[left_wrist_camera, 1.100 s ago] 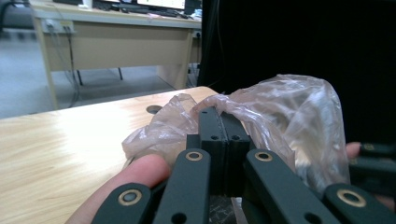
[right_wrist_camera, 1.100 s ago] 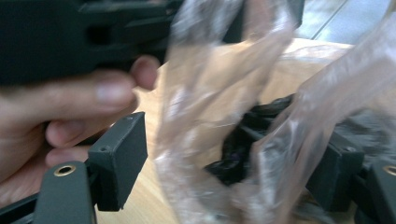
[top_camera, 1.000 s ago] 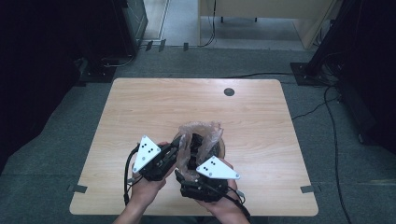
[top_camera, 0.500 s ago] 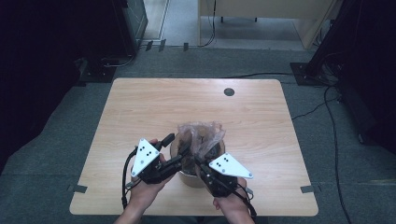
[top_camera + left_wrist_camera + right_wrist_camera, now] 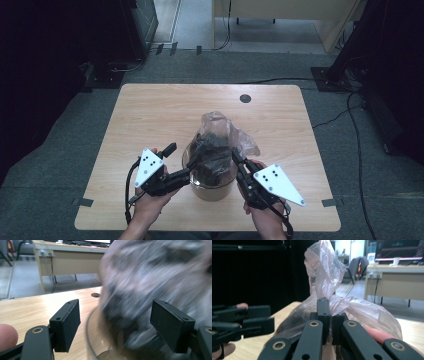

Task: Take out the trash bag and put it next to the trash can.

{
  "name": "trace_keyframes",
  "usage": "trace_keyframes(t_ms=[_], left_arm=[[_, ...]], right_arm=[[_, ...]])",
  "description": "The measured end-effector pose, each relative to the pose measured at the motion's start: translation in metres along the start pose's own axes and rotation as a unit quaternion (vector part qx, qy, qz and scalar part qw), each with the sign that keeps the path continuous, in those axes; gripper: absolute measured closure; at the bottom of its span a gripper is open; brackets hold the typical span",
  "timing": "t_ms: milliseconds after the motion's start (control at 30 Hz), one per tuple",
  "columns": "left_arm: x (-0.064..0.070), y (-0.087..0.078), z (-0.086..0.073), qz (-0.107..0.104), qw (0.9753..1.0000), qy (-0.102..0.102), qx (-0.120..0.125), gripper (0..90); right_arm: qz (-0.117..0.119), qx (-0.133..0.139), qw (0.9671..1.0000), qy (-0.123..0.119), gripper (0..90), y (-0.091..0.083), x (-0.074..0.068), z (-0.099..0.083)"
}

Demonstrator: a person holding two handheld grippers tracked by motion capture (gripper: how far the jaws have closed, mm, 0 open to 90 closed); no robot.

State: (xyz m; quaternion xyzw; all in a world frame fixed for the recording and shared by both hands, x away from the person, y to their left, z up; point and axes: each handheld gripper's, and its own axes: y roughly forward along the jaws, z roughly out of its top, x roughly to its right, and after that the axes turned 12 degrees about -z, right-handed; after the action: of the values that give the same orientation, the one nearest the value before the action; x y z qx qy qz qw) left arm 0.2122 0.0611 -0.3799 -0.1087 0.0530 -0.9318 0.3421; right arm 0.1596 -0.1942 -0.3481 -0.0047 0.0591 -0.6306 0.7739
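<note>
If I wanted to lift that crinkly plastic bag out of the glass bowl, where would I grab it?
Probably the gathered neck of the plastic bag, taken from above or from the side. There the film bunches into a thin upright tuft that two jaws can close on; the bulging dark contents below look too wide. The right gripper is shut on that part, while the left gripper stands open beside the glass bowl.

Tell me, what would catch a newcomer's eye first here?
Probably the crinkled plastic bag of dark stuff, standing in a clear bowl near the front edge of the wooden table. The right gripper pinches the bag's plastic, while the left gripper is open with the bag's side between its jaws.
</note>
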Motion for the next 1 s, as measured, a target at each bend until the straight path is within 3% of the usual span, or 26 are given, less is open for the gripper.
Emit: trace_keyframes(t_ms=[233, 367, 500, 667, 767, 867, 900, 933, 1000], left_arm=[[-0.029, -0.010, -0.008, 0.064, 0.9978, -0.016, -0.006, 22.9], [-0.053, -0.015, -0.019, 0.106, 0.9933, -0.039, -0.021, 22.3], [-0.079, -0.021, -0.041, 0.157, 0.9844, -0.065, -0.044, 22.0], [-0.107, -0.026, -0.081, 0.199, 0.9696, -0.100, -0.102, 21.5], [-0.119, -0.031, -0.101, 0.219, 0.9597, -0.108, -0.139, 21.0], [-0.126, -0.036, -0.113, 0.234, 0.9536, -0.106, -0.158, 21.0], [-0.126, -0.036, -0.113, 0.234, 0.9536, -0.106, -0.158, 21.0], [-0.130, -0.041, -0.118, 0.241, 0.9505, -0.103, -0.167, 21.0], [-0.134, -0.045, -0.121, 0.247, 0.9479, -0.101, -0.173, 21.0]], right_arm=[[-0.023, 0.057, 0.9981, -0.003, 90.0, -0.017, 0.014, 0.020], [-0.047, 0.078, 0.9958, -0.007, 90.0, -0.024, 0.023, 0.028], [-0.075, 0.093, 0.9928, -0.011, 90.0, -0.029, 0.035, 0.034], [-0.119, 0.106, 0.9866, -0.033, 90.0, -0.028, 0.048, 0.036], [-0.135, 0.101, 0.9849, -0.037, 90.0, -0.023, 0.057, 0.034], [-0.146, 0.091, 0.9846, -0.035, 90.0, -0.017, 0.065, 0.029], [-0.146, 0.091, 0.9846, -0.035, 90.0, -0.017, 0.065, 0.029], [-0.151, 0.082, 0.9846, -0.032, 90.0, -0.012, 0.069, 0.025], [-0.154, 0.074, 0.9847, -0.033, 90.0, -0.007, 0.072, 0.021]])
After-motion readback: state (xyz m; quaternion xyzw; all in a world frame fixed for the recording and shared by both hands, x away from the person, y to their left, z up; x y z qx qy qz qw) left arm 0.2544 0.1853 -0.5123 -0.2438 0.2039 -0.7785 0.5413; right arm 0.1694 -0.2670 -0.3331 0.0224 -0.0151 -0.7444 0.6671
